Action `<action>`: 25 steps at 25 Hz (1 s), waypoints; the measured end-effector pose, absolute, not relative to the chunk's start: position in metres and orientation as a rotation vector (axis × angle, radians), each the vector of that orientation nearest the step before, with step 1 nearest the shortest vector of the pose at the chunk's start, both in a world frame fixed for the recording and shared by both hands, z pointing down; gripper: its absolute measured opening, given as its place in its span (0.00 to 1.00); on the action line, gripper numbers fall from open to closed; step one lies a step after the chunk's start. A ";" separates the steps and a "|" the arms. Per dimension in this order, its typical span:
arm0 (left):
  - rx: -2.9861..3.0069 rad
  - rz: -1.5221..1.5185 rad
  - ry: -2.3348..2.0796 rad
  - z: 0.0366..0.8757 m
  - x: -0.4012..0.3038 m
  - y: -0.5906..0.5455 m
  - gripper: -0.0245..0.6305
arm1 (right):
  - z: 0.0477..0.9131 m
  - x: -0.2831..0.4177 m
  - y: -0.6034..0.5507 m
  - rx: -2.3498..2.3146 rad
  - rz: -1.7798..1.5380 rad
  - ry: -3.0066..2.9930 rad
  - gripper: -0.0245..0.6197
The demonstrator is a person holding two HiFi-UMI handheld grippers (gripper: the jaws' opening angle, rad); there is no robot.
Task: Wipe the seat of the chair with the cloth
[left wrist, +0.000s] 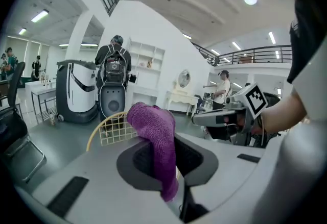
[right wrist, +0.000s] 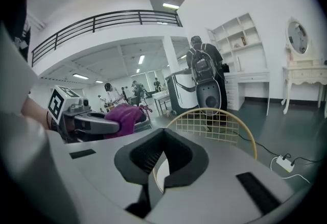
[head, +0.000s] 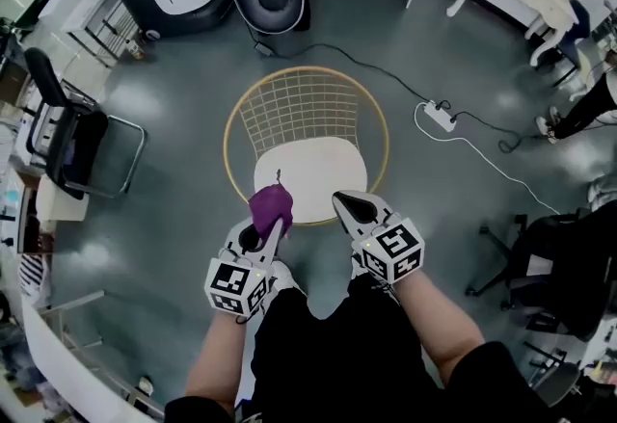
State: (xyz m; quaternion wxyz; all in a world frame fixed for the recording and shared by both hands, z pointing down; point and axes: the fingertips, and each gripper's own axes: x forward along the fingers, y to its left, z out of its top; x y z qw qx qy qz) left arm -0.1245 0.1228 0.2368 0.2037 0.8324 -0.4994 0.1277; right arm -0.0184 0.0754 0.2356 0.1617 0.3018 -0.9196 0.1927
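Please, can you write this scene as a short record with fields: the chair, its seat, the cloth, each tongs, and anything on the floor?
chair: round, of gold wire, upright
seat: cream, bare except at its front edge
cloth: purple, bunched, over the seat's front edge in the head view; contact with the seat cannot be told
left tongs: shut on the cloth
right tongs: shut, nothing between them, beside the cloth
floor: white power strip with cable, right of the chair
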 end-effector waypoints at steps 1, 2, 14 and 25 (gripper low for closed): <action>2.337 0.337 -1.403 0.222 -0.122 0.127 0.13 | 0.223 -0.017 0.080 0.868 0.537 -2.640 0.06; 2.350 0.320 -1.414 0.208 -0.120 0.131 0.13 | 0.211 -0.015 0.085 0.871 0.524 -2.653 0.06; 2.413 0.253 -1.479 0.139 -0.108 0.176 0.13 | 0.143 0.012 0.132 0.891 0.432 -2.704 0.06; 2.427 0.259 -1.461 0.127 -0.095 0.175 0.13 | 0.126 0.017 0.138 0.863 0.403 -2.693 0.06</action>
